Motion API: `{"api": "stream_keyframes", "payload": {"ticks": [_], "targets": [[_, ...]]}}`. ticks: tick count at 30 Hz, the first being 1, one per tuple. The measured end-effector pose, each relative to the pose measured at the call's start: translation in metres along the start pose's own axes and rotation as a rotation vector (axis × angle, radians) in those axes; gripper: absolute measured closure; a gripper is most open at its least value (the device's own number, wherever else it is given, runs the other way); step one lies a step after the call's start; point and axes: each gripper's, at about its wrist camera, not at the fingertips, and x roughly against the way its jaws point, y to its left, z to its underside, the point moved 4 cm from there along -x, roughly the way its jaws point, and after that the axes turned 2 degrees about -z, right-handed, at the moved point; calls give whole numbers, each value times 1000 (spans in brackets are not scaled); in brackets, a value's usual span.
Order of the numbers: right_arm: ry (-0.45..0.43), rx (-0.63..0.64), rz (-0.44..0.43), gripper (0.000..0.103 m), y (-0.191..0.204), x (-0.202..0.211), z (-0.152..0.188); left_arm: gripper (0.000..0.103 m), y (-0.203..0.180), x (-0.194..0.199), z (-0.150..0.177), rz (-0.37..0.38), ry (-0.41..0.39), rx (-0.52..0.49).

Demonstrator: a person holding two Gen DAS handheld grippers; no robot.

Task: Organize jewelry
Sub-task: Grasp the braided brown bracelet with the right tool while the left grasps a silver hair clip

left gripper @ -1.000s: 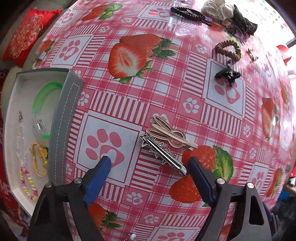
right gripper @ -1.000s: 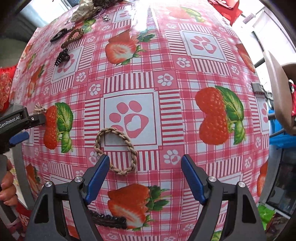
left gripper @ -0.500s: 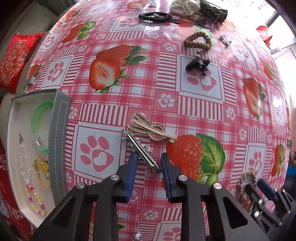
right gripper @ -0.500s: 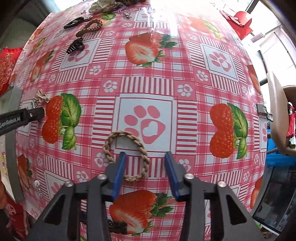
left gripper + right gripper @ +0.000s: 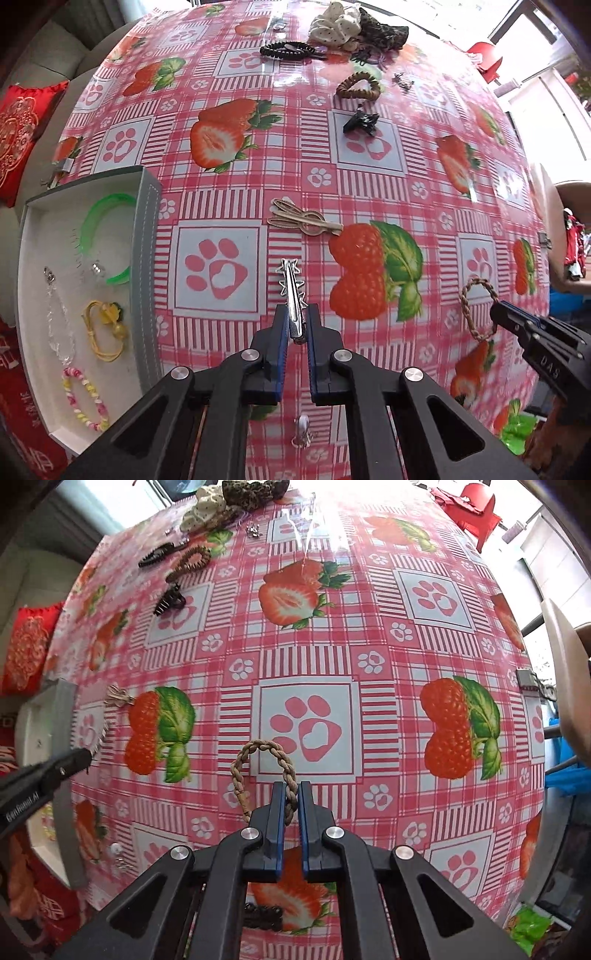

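Note:
My left gripper [image 5: 296, 320] is shut on a silver star hair clip [image 5: 292, 291], which sticks out forward above the strawberry tablecloth. A gold scissor-shaped clip [image 5: 301, 220] lies just beyond it. The grey tray [image 5: 147, 229] at left holds a green bangle [image 5: 107, 236], a yellow cord bracelet [image 5: 103, 328], a clear bead strand and a pastel bead bracelet. My right gripper [image 5: 291, 797] is shut on a braided tan rope bracelet [image 5: 258, 753], pinching its right side; the loop hangs out ahead. In the left wrist view the right gripper [image 5: 496, 314] holds that bracelet [image 5: 476, 295].
Far across the table lie a black claw clip [image 5: 362, 123], a brown coiled hair tie [image 5: 358, 86], a black beaded band [image 5: 288, 50] and a heap of scrunchies [image 5: 336, 24]. A dark hair clip [image 5: 262, 915] lies under my right gripper. A chair [image 5: 565, 686] stands at the right edge.
Both grippers went from wide open to shut, the left on the star clip, the right on the rope bracelet. Both have lifted, and the star clip has turned to point straight ahead.

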Motion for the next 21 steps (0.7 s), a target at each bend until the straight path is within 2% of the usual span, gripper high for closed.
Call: {"api": "stream_keyframes", "payload": {"ticks": [5, 15, 21], "targets": [[-5, -26, -29, 96, -5, 11, 1, 87, 18, 16, 7, 14, -1, -11], [-26, 7, -55, 96, 12, 36, 5, 89, 42, 50, 12, 41, -44, -25], [-26, 35, -51, 96, 28, 40, 7, 89, 52, 50, 16, 17, -40, -28]]}}
